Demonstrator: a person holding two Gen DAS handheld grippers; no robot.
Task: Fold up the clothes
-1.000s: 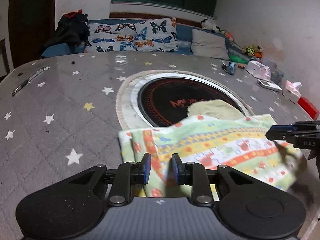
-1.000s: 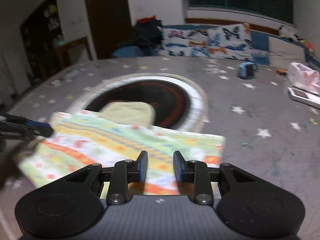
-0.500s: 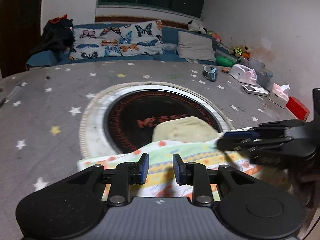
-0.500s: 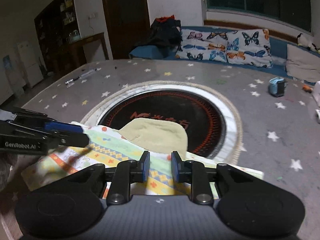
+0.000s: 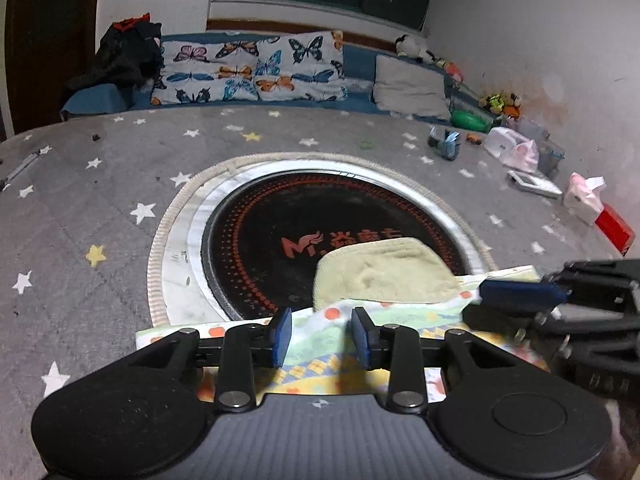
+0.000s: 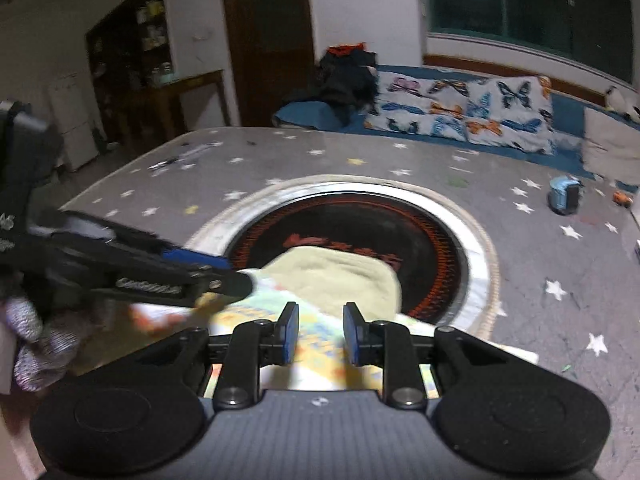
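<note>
We're low over the near edge of the table [image 5: 100, 184], both claws side by side above the printed cloth [image 5: 320, 364]. The left claw [image 5: 321, 334] has its jaws opening, and the cloth runs under and between its pads; we cannot tell whether the pads touch it. The right claw [image 6: 320, 330] shows a narrow gap with cloth between the pads, and we cannot tell if it pinches. The cloth lies along the table's near edge, its far edge just lapping the round black plate [image 5: 280, 216] set in the middle. A pale yellow towel [image 5: 380, 272] lies on the plate, its near edge touching the cloth. Each claw shows in the other's view, close alongside. Beyond the plate the starred grey cover is open right back to the butterfly cushions [image 5: 248, 68]. The right edge is crowded with boxes [image 5: 532, 184] and tissues [image 5: 584, 200].
</note>
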